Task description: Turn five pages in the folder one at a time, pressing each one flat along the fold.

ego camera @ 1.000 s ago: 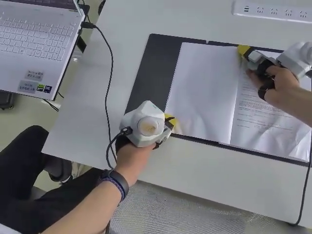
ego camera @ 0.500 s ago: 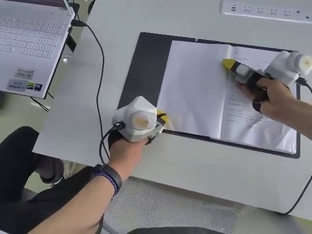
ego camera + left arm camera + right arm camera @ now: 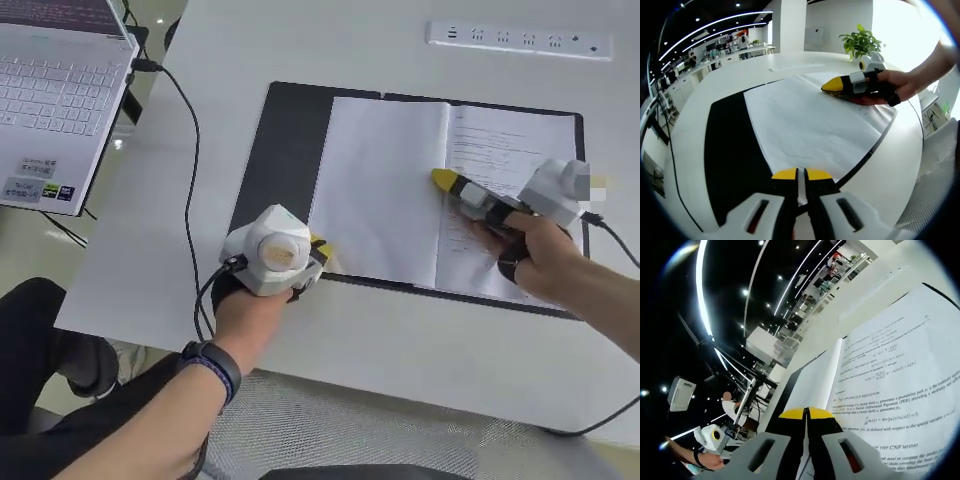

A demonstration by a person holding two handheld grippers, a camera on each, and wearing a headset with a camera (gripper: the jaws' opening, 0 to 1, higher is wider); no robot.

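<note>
Black folder (image 3: 285,150) lies open on the white bench (image 3: 400,340), btwn the two grippers; blank page (image 3: 380,180) on its left half, printed page (image 3: 510,135) on its right, fold (image 3: 445,130) running btwn them. Right gripper (image 3: 443,180) lies low across the printed page, yellow tips at the fold abt halfway down; its fingers (image 3: 792,415) are pressed together, tips on the paper just where blank sheet meets printed one. Left gripper (image 3: 322,250) sits at the blank page's near left corner; its fingers (image 3: 785,175) are together w/ a hairline slit, tips at the page's edge; can't tell whether paper is nipped in that slit.

Head view gives the layout: laptop (image 3: 50,100) far left, power strip (image 3: 518,40) near the bench's far edge, folder's bare black cover left of the blank page. Left gripper view adds the right gripper from the side, a hand (image 3: 885,90) wrapped around it, tips flat on the page, plus a plant (image 3: 860,42) behind. Right gripper view makes the print legible, incl. a heading "CONTINUITY EQUATION"; in head view it reads as grey lines.
</note>
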